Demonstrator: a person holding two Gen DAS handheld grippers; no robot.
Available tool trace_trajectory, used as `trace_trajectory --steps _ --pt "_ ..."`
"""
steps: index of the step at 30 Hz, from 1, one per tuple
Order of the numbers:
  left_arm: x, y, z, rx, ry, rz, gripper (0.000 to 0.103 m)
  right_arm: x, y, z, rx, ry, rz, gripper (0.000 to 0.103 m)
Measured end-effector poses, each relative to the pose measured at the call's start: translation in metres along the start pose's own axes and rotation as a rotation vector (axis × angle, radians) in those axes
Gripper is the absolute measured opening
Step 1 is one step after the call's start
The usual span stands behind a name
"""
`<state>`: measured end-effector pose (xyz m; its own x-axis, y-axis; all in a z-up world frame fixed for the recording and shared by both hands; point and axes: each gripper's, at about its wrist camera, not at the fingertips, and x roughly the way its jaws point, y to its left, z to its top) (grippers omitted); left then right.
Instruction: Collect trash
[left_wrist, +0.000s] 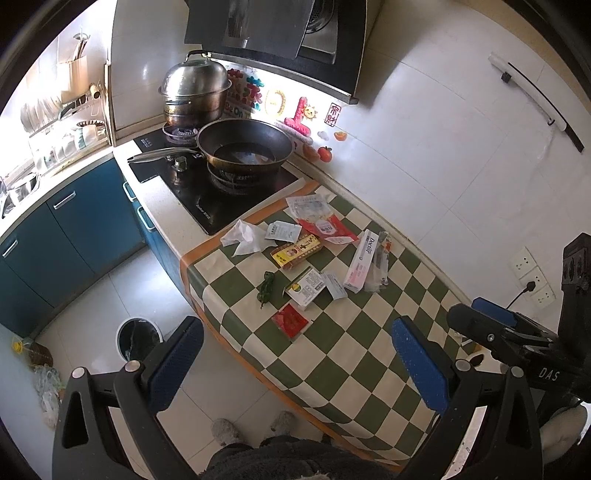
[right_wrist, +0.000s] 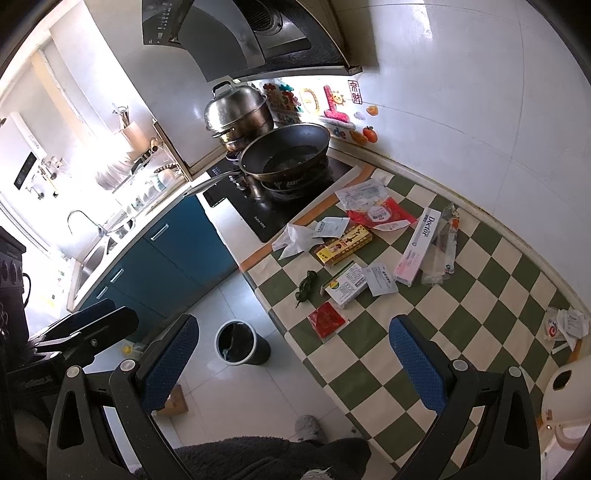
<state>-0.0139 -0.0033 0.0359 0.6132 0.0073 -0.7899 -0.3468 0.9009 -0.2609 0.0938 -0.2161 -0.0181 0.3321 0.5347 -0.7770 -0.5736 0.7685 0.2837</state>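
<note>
Trash lies scattered on a green-and-cream checked counter cloth (left_wrist: 332, 343) (right_wrist: 491, 280): a red packet (left_wrist: 290, 320) (right_wrist: 327, 319), a green-white box (left_wrist: 307, 288) (right_wrist: 345, 283), a yellow-red box (left_wrist: 295, 251) (right_wrist: 342, 245), a white "Doctor" box (left_wrist: 362, 260) (right_wrist: 417, 247), crumpled tissue (left_wrist: 243, 238) (right_wrist: 293, 238), a dark green scrap (left_wrist: 266, 286) (right_wrist: 306, 283) and wrappers. A dark round bin (left_wrist: 138, 338) (right_wrist: 238, 341) stands on the floor. My left gripper (left_wrist: 295, 362) and right gripper (right_wrist: 293, 363) hover open and empty above the counter's near edge.
A black wok (left_wrist: 245, 146) (right_wrist: 286, 151) and a steel steamer pot (left_wrist: 195, 92) (right_wrist: 238, 112) sit on the hob beyond the cloth. Blue cabinets (left_wrist: 74, 229) and a sink line the left. More wrappers (right_wrist: 565, 325) lie at the cloth's right. A white appliance (right_wrist: 569, 398) stands nearby.
</note>
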Motion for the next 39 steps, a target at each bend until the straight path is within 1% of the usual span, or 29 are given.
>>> trace_trajectory --steps 14,18,39 --pt "-0.0021 0.0021 -0.0037 -0.024 0.007 -0.029 0.103 -0.0005 0.0022 -0.0032 0.003 0.007 0.009 0.103" --pt "-0.0024 0.002 -0.0036 -0.024 0.007 -0.028 0.103 -0.0008 0.0051 -0.007 0.002 0.008 0.014 0.103" --pt "-0.0053 0.0077 -0.0038 -0.03 0.008 -0.038 0.103 -0.0006 0.0051 -0.0057 0.004 0.012 0.015 0.103"
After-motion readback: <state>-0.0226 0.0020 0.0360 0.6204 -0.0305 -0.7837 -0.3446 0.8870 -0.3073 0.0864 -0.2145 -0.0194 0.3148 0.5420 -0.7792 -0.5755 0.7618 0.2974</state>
